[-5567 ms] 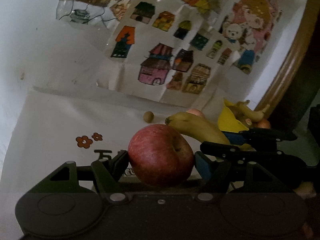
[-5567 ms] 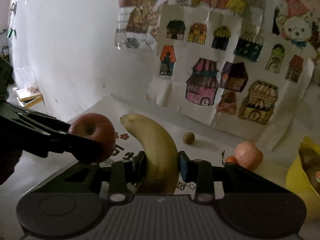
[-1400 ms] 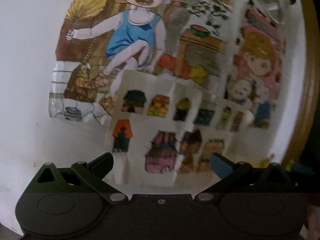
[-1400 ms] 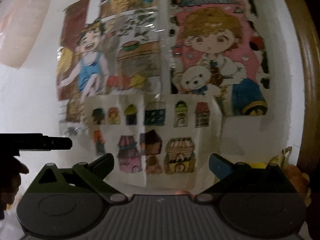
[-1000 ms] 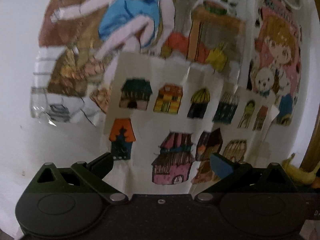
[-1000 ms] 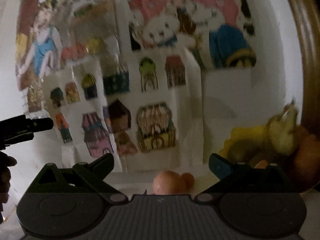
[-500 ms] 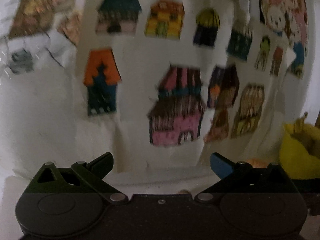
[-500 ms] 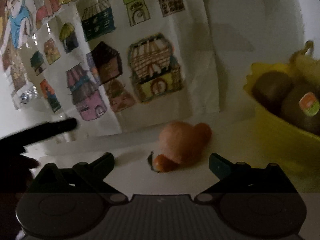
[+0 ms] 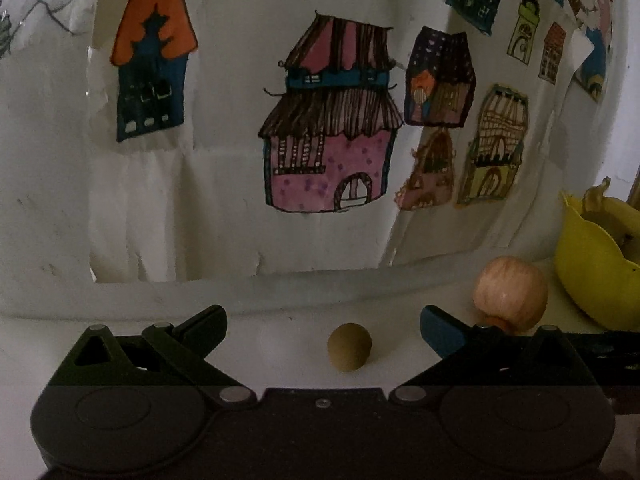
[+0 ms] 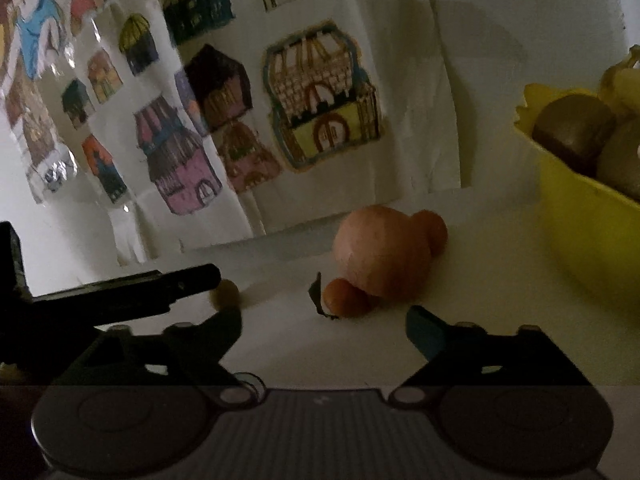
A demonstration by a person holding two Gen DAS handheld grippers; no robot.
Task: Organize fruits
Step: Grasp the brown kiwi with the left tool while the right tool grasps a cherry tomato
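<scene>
My left claw stood wide and empty, the small brown round fruit sitting on the counter right between its tips; I judged the next move was to lower and close gently on it. My right claw also gaped wide, empty, aimed at the pale apple with two small orange fruits touching it. Further right, the yellow bowl held kiwis and what looked like banana.

No readable text, labels or numbers (house drawings wordless).
</scene>
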